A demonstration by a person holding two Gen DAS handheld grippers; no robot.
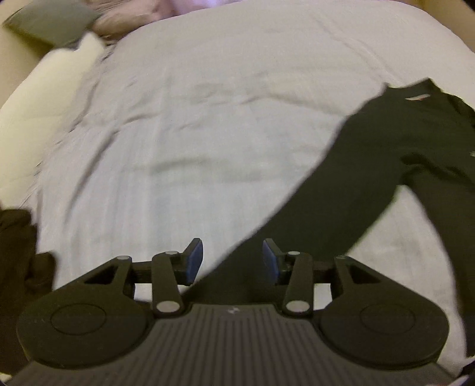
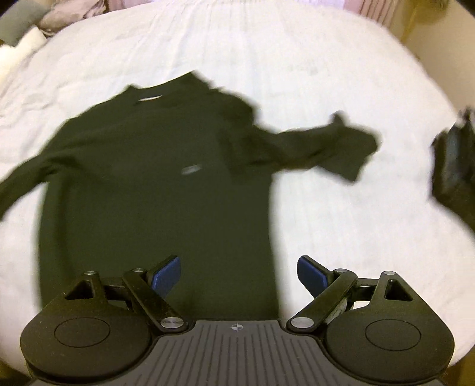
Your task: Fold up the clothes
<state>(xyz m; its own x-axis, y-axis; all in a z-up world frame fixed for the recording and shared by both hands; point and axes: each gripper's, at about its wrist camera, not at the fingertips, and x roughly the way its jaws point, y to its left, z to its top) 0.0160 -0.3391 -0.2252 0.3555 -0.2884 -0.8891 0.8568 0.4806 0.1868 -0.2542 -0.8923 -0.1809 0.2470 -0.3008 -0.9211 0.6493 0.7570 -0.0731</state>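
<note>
1. The long-sleeved top (image 2: 154,184) is plain black, with a small white label at the collar and a pale mark on the chest.
2. The bed (image 2: 326,59) cover is plain white.
3. Each tool, left tool (image 1: 233,261) and right tool (image 2: 239,274), is black with blue pads.
4. A grey pillow (image 1: 50,20) lies far left.
5. A dark heap (image 2: 454,166) sits at right.

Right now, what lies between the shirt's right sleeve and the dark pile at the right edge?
Only bare sheet, in the right wrist view, between sleeve and pile.
</note>
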